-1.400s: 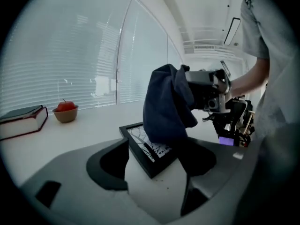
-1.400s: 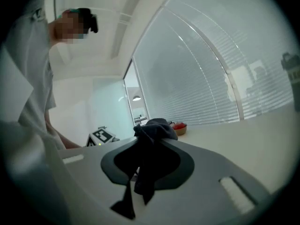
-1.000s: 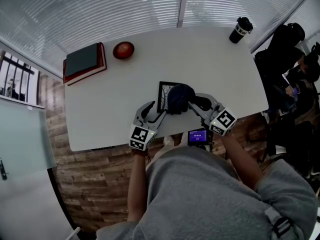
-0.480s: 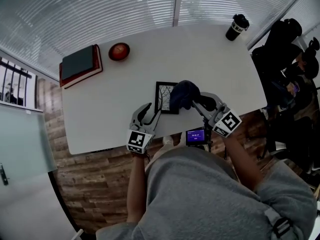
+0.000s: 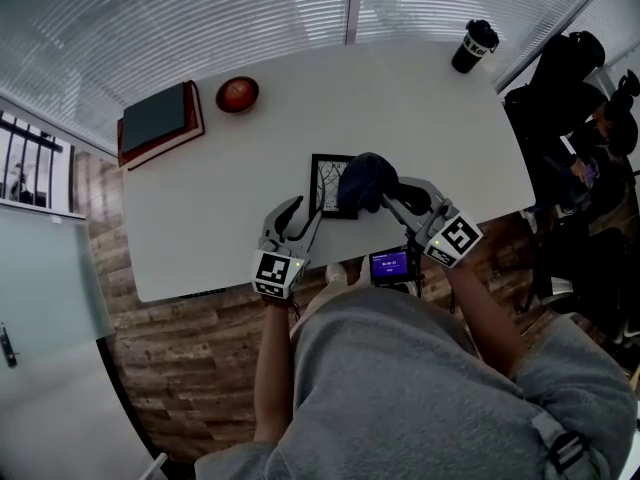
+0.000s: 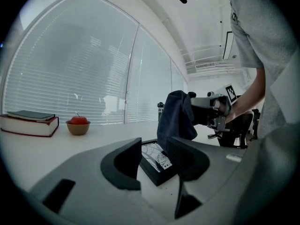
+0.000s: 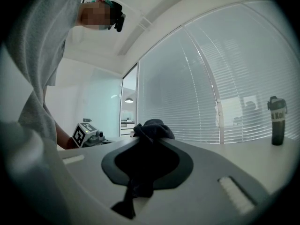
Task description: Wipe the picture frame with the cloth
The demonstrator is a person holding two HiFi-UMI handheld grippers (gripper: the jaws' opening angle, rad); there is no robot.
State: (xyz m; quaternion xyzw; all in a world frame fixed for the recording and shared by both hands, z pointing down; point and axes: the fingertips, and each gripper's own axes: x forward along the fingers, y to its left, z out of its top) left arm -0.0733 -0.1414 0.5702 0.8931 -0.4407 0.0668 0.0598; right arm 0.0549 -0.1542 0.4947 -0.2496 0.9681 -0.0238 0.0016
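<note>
Two grippers busy: L gripper [image 6: 154, 149], jaws just closed narrow, pinches picture frame [image 5: 326, 183] by near corner on counter [image 5: 420, 108]; R gripper [image 5: 392, 200] clamps cloth [image 5: 362, 181] bunched over frame's right side. Risk: corner-only hold looks weak, so wipe pressure may pivot frame or slide it off counter edge

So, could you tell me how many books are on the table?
2: a dark green book lies on a red book, at the far left corner of the table, beside the bowl.
</note>
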